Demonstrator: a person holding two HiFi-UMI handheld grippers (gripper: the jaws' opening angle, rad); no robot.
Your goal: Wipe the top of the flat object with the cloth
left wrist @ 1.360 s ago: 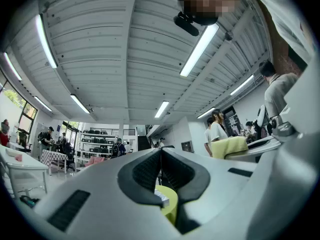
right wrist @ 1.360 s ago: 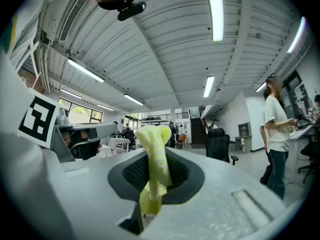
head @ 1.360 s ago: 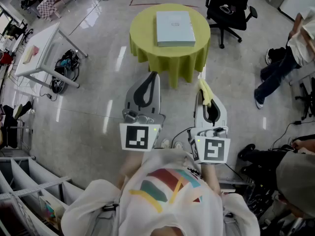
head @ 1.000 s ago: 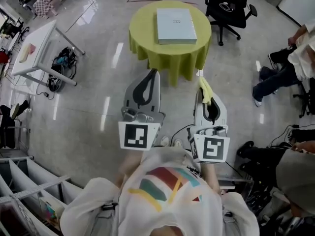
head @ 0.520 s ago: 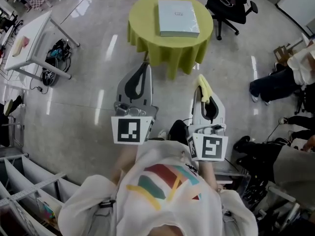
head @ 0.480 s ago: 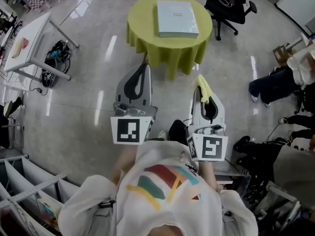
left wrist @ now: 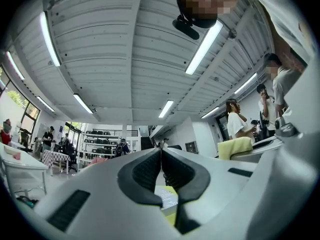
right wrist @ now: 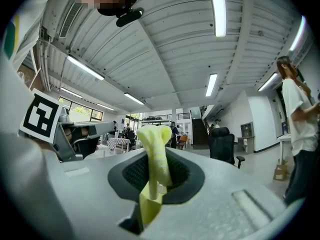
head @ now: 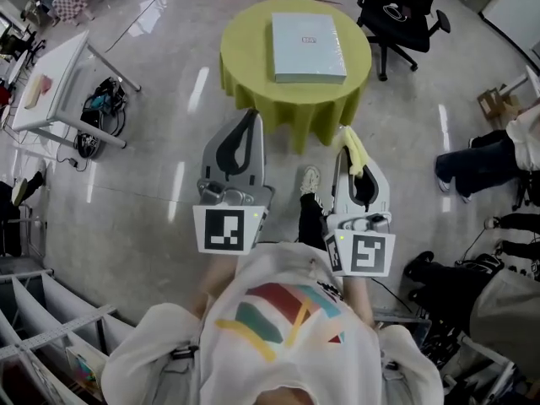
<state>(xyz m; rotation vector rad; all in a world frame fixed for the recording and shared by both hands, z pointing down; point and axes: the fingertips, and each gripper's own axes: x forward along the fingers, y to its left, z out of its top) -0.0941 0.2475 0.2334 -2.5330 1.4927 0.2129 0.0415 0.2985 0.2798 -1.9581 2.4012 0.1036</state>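
Observation:
A pale blue flat box [head: 308,46] lies on a round table under a yellow-green cloth cover [head: 253,57], ahead of me in the head view; a sliver of the box [left wrist: 166,198] shows past the left jaws. My right gripper [head: 348,135] is shut on a folded yellow cloth [head: 352,151], which sticks up between the jaws in the right gripper view as well [right wrist: 156,156]. My left gripper [head: 251,115] is shut with nothing in it; its tip is [left wrist: 161,151] in its own view. Both are held short of the table, near its front edge.
A black office chair [head: 403,11] stands right of the round table. A white table [head: 63,74] with cables under it is at the left. A person's legs [head: 485,159] are at the right edge, and my own shoe [head: 310,180] shows between the grippers.
I have stepped toward the round table: it sits nearer the gripper tips now, and one foot has come forward between the grippers. Both grippers keep their hold.

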